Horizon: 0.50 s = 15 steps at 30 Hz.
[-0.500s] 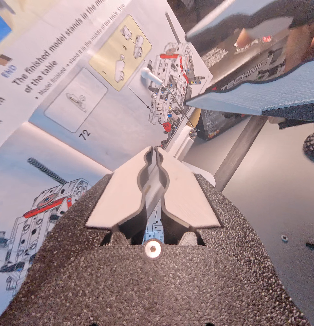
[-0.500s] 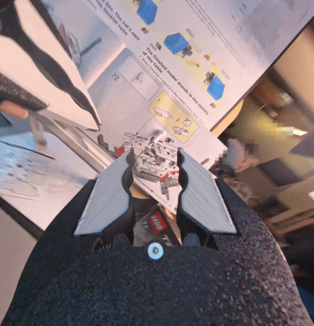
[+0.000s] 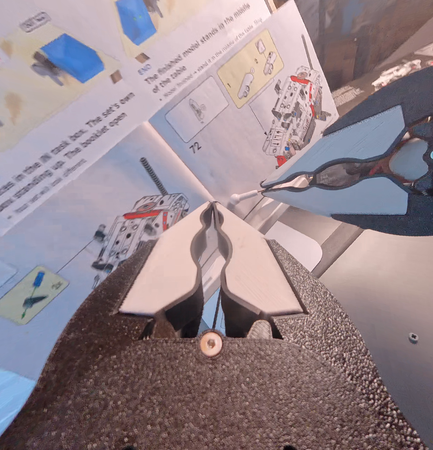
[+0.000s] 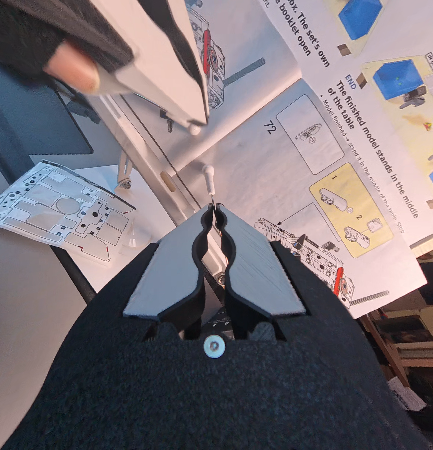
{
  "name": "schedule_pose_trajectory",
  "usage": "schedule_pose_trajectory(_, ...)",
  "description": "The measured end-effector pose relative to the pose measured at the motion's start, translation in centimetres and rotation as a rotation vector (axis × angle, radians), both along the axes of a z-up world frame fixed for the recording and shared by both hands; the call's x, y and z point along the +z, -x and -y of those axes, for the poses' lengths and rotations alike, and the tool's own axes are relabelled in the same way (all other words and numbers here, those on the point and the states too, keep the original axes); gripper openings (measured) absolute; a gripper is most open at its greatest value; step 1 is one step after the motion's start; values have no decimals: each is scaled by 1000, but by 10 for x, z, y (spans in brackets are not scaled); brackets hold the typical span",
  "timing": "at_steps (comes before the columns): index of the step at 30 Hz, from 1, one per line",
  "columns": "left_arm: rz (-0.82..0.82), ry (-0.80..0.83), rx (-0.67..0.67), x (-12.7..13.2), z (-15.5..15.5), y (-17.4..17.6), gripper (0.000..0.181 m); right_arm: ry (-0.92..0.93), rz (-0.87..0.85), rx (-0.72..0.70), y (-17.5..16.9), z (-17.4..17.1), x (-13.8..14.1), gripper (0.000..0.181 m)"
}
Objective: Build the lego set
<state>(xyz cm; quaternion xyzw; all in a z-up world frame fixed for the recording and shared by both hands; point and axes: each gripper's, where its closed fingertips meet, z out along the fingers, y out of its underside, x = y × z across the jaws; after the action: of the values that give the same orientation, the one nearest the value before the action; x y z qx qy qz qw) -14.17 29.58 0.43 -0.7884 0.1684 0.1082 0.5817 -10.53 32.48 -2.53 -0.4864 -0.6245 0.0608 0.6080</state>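
- White-capped wire arm [image 4: 208,180] of the booklet stand is pinched at its thin wire by the right claw [image 4: 213,206], tips closed on it.
- Left claw [image 3: 213,204]: tips pressed together over a second wire arm; its white ball end [image 4: 194,129] shows beyond the tips.
- Instruction booklet [image 3: 225,136] stands open on the stand, directly behind both claws.
- Sticker sheet [image 4: 59,214] lies on the bench [image 4: 20,280], left of the stand.

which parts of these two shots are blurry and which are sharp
Left wrist view: the instruction sheet is motion-smeared on the left, while the left hand-held gripper is crisp. Right wrist view: the person's hand at upper left is blurred; the sticker sheet and white pin are sharp.
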Motion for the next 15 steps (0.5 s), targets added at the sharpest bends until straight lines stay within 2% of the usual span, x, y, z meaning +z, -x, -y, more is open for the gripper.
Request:
schedule_pose_trajectory(3,53,-114,68,10,26,25,1,11,-16,7,-3,1,1,2)
schedule_pose_trajectory(6,101,-72,78,-5,31,44,10,50,-54,7,-7,3,4,18)
schedule_pose_trajectory(9,92,21,-34,-26,26,30,0,97,-73,-12,-10,2,3,22)
schedule_pose_trajectory(15,1,45,-72,-30,29,25,0,158,-112,-23,-17,3,3,23)
